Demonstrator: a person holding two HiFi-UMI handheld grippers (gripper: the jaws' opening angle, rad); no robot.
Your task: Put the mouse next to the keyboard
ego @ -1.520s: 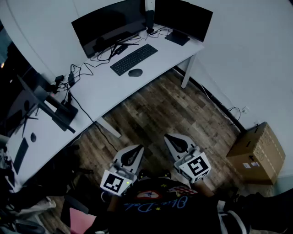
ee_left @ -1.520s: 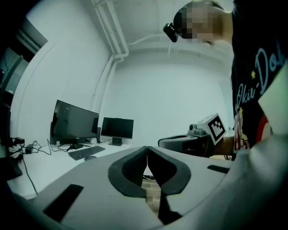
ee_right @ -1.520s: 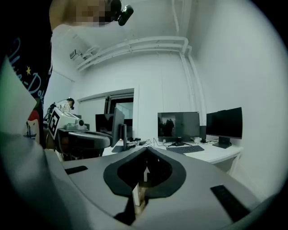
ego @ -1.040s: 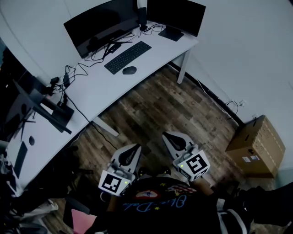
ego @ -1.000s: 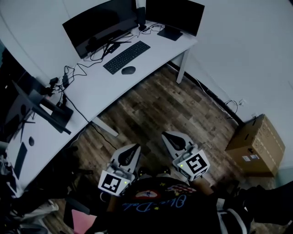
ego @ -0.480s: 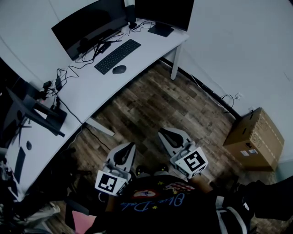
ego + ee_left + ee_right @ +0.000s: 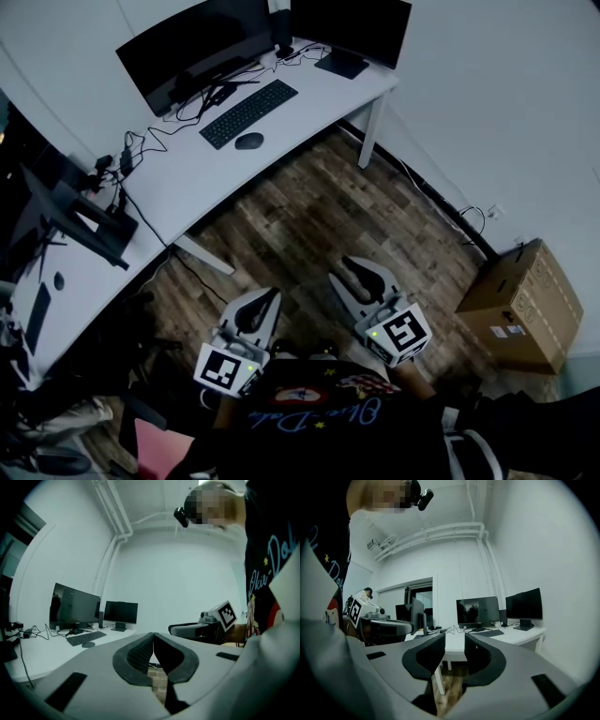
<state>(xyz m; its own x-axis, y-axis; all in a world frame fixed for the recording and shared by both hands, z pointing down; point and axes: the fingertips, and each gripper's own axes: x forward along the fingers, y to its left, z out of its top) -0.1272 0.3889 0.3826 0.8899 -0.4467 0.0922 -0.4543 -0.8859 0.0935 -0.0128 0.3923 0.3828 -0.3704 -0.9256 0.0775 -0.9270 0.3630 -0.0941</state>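
A brown wood-plank floor [image 7: 319,220] fills the middle of the head view. A long white desk [image 7: 187,178] runs along the upper left, and a tan cardboard box [image 7: 516,305] sits at the right edge. Low in the frame, the left gripper [image 7: 270,295] is clenched on nothing. The right gripper [image 7: 345,272] is released, its jaws having just been opening with nothing between them. A flat black keyboard [image 7: 248,112] lies at upper centre, with the small dark oval mouse [image 7: 248,141] just below it.

Office — long white desk [image 7: 192,183], dark monitors [image 7: 183,52], keyboard [image 7: 248,112], cables [image 7: 141,148] — wood-plank floor [image 7: 323,225].
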